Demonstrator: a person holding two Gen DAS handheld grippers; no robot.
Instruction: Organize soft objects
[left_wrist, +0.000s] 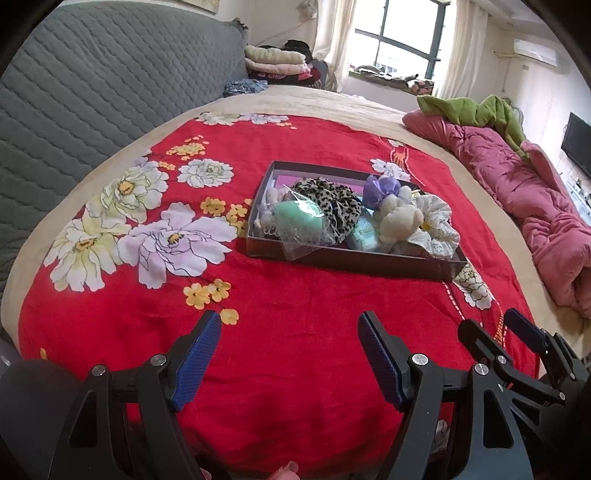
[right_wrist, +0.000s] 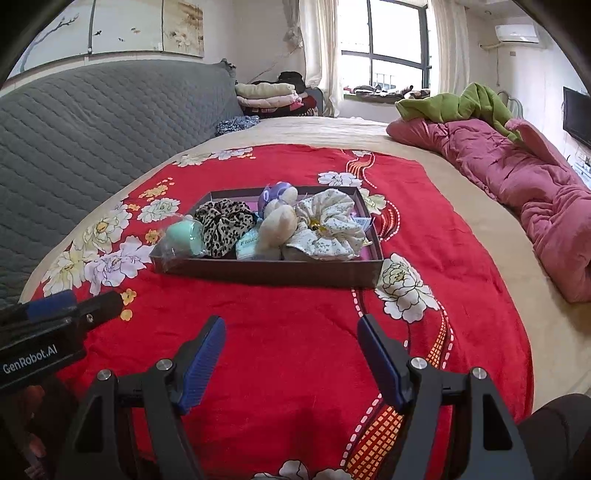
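Two tongs hover low over the red flowered blanket (left_wrist: 295, 302), side by side and apart from each other. We see the left tongs (left_wrist: 288, 354) with fingers spread wide, nothing between them; the right tongs (right_wrist: 291, 354) likewise gape, empty. Ahead of both, on the blanket, sits a shallow dark box (right_wrist: 266, 271) holding the soft things: a mint sponge in a clear wrapper (left_wrist: 299, 218) at its left end, a leopard-print scrunchie (right_wrist: 225, 225) beside it, a cream plush toy (right_wrist: 277, 225) in the middle, a purple fabric piece (left_wrist: 380, 190) behind that, and a white flowered scrunchie (right_wrist: 328, 225) at the right end. We note a pink quilt (right_wrist: 517, 184) bunched along the bed's right edge, a green cloth (right_wrist: 458, 103) lying on it.
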